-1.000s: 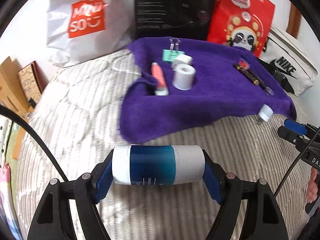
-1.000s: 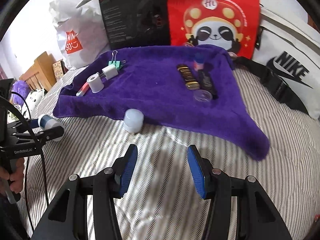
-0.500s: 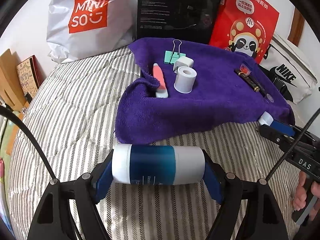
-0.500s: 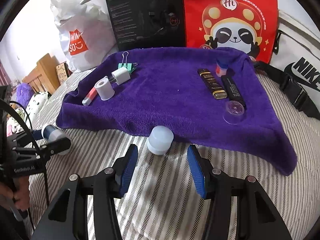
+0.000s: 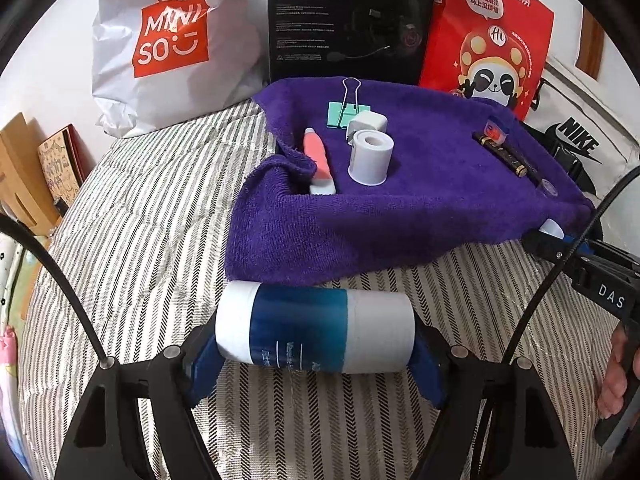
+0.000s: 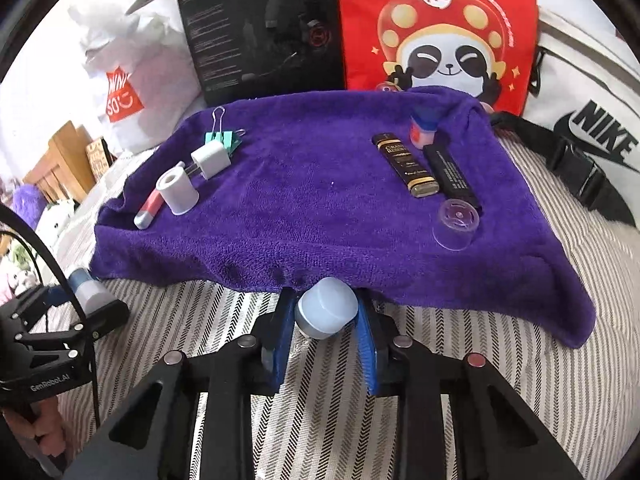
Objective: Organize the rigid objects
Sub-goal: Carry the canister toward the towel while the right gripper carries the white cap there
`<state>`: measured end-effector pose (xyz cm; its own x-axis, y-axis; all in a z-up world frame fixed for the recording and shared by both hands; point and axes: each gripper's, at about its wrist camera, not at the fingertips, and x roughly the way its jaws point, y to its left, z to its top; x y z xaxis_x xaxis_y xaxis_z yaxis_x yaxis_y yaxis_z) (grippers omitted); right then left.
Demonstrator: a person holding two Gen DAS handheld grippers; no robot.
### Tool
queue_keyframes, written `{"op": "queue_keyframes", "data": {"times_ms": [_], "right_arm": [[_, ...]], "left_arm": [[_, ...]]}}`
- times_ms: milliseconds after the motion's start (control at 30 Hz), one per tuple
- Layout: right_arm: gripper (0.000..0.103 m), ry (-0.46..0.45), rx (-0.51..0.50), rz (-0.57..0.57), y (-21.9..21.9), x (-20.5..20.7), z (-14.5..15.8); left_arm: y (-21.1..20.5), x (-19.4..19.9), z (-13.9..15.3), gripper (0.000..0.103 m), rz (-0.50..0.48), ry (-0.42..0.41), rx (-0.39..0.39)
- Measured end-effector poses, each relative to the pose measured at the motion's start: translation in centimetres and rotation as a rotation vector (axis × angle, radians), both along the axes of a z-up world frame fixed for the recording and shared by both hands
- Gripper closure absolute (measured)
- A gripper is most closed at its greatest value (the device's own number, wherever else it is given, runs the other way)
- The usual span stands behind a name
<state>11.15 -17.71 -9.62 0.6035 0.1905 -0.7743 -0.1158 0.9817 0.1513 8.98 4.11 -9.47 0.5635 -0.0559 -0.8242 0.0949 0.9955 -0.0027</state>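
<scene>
My left gripper (image 5: 314, 340) is shut on a blue and white bottle (image 5: 316, 332), held sideways just in front of the purple towel (image 5: 420, 200). My right gripper (image 6: 326, 320) is shut on a small pale blue cap (image 6: 326, 312) at the towel's near edge (image 6: 320, 240). On the towel lie a pink tube (image 5: 318, 160), a white tape roll (image 5: 370, 158), a white charger plug (image 5: 366, 124), a green binder clip (image 5: 342, 114), two dark tubes (image 6: 404, 164) and a clear cap (image 6: 456, 224).
The striped bed cover (image 5: 140, 220) lies around the towel. A white Miniso bag (image 5: 168, 40), a black box (image 5: 348, 20), a red panda bag (image 5: 488, 40) and a white Nike bag (image 6: 592, 120) stand behind. Wooden furniture (image 5: 20, 172) is at the left.
My right gripper moved forward to the pale blue cap and closed on it. My left gripper moved closer to the towel with the bottle.
</scene>
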Motion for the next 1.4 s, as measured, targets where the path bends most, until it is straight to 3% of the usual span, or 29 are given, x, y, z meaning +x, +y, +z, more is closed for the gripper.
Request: {"op": "queue_keyframes", "data": {"times_ms": [133, 400, 567, 733, 1400], "right_arm": [[0.074, 0.010, -0.012, 0.014, -0.2, -0.6, 0.3], [0.074, 0.017, -0.147, 0.027, -1.9, -3.6, 0.7], [0.075, -0.018, -0.144, 0.009, -1.9, -3.8, -0.2], [0.074, -0.011, -0.108, 0.009, -2.3, -3.6, -0.3], [0.074, -0.013, -0.126, 0.010, -2.0, -3.5, -0.3]], "left_arm": [[0.0, 0.0, -0.1, 0.027, -0.001, -0.001, 0.001], [-0.1, 0.0, -0.2, 0.026, -0.002, -0.001, 0.010], [-0.1, 0.0, -0.2, 0.026, -0.004, -0.006, 0.011], [-0.1, 0.0, -0.2, 0.026, -0.004, -0.006, 0.011], [-0.2, 0.0, -0.3, 0.025, -0.006, -0.009, 0.011]]}}
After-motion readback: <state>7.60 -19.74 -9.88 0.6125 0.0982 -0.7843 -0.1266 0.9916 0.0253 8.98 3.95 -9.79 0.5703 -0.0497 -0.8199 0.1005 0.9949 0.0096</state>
